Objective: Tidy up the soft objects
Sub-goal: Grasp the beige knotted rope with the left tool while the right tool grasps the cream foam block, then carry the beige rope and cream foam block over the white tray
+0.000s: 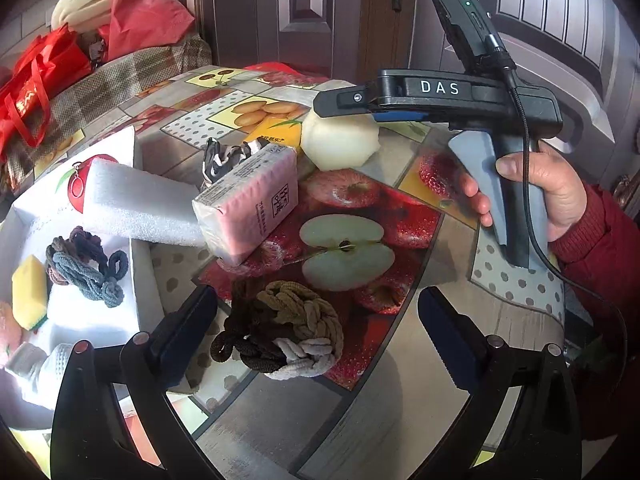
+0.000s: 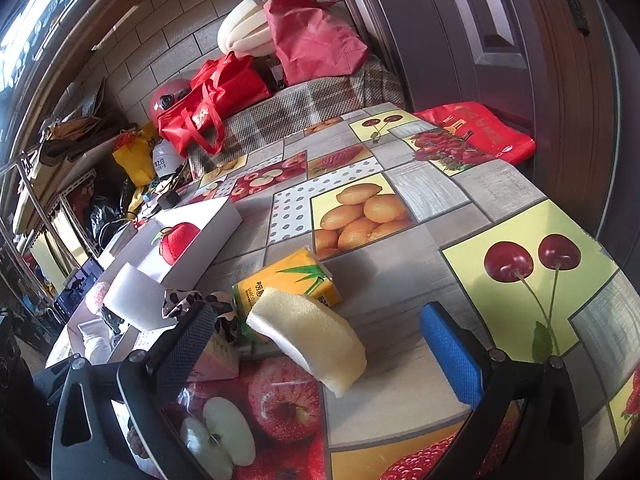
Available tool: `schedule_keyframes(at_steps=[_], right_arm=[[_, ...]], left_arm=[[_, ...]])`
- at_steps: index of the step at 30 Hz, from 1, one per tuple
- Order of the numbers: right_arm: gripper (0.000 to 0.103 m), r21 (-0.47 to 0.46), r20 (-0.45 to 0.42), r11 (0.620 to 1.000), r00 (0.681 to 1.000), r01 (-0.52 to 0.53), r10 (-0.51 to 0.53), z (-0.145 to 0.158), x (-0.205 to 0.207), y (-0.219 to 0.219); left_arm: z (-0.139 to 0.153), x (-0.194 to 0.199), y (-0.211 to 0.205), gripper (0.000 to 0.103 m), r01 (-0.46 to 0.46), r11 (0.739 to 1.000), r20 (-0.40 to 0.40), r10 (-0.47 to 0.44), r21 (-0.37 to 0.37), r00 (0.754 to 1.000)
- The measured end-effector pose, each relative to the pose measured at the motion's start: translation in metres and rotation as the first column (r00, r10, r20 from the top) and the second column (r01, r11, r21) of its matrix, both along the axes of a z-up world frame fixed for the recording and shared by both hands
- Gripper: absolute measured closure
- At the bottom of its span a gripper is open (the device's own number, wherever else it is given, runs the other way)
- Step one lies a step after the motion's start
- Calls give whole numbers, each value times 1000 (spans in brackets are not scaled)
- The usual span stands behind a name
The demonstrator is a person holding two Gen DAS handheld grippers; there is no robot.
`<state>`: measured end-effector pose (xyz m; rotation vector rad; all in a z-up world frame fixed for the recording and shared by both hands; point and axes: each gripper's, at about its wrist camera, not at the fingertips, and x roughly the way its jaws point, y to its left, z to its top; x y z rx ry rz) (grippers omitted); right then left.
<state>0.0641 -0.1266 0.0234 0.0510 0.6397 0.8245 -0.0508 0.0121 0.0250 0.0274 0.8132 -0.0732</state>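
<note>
My left gripper is open, its fingers either side of a braided bundle of brown, tan and white hair ties on the table. My right gripper is open around a pale foam piece, also seen in the left wrist view under the right gripper. A pink tissue pack leans on a white foam block at the edge of a white box. The box holds hair ties, a yellow sponge and a red plush apple.
A yellow tissue pack and a black-and-white scrunchie lie behind the foam piece. Red bags sit on a checked seat past the table's far edge. A door stands at the right.
</note>
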Motion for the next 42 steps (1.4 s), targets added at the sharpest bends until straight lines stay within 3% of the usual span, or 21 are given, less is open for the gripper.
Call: schedule_keyframes(at_steps=[1,2,3,5,7,9,11,13,17,20,22,24,26,34,37,38,42], right_arm=[[1,-31,-3,999,1000,-22,22,-2,-1,8],[9,-64,-13,997,999,-37,36,-4,1,14],[27,-94,-29,995,999,-43,41,-8,2,19],[49,-114,-73,991,996,-65,57,-14,8,24],[53,-82,-76,995,995,-64,58,-13,7,18],[56,-48,-57,998,997,-51,49,-10,5,10],[58,-23,-21,999,999,-35,34,-5,-2,4],[78,4,36,1000,999,-19,19,2,-10,-1],[78,31,150,999,989,11,-16,14,-28,-7],[78,15,155,1000,988,13,-15,15,-26,-3],[78,8,141,1000,990,15,-16,14,-22,-1],[78,10,131,1000,991,16,-17,13,-20,-2],[78,9,121,1000,993,16,-17,11,-18,-2],[78,10,120,1000,993,-3,2,11,-19,-1],[78,16,115,1000,993,5,-7,10,-17,-3],[78,20,109,1000,994,10,-12,10,-16,-4],[78,33,104,999,994,19,-22,10,-15,-6]], left_arm=[[-3,4,-2,8,2,1000,-19,-2,13,1000],[-7,8,-3,14,-3,999,-38,5,34,999],[-9,10,-4,19,-8,997,-47,12,77,999],[-13,12,-4,25,-3,994,-55,9,111,998],[-13,11,1,37,-15,994,-50,20,110,999],[-12,8,6,56,-31,993,-37,36,115,999],[-11,3,8,65,-36,993,-20,39,117,999],[-9,0,6,71,-31,992,3,31,121,1000],[-1,-10,-4,78,1,987,71,-12,160,997],[1,-11,-5,78,13,986,78,-26,165,997],[-4,-7,-7,74,12,985,32,-18,172,999],[-9,-7,-13,52,-1,977,4,0,213,1000],[-8,-12,-18,40,-4,972,17,0,236,1000],[-13,-10,-12,40,-8,984,-39,15,181,999],[-14,-10,-14,54,13,985,-44,-5,173,999],[-14,-11,-14,65,9,983,-38,-2,182,999],[-9,-18,-16,79,13,981,10,-15,195,1000]])
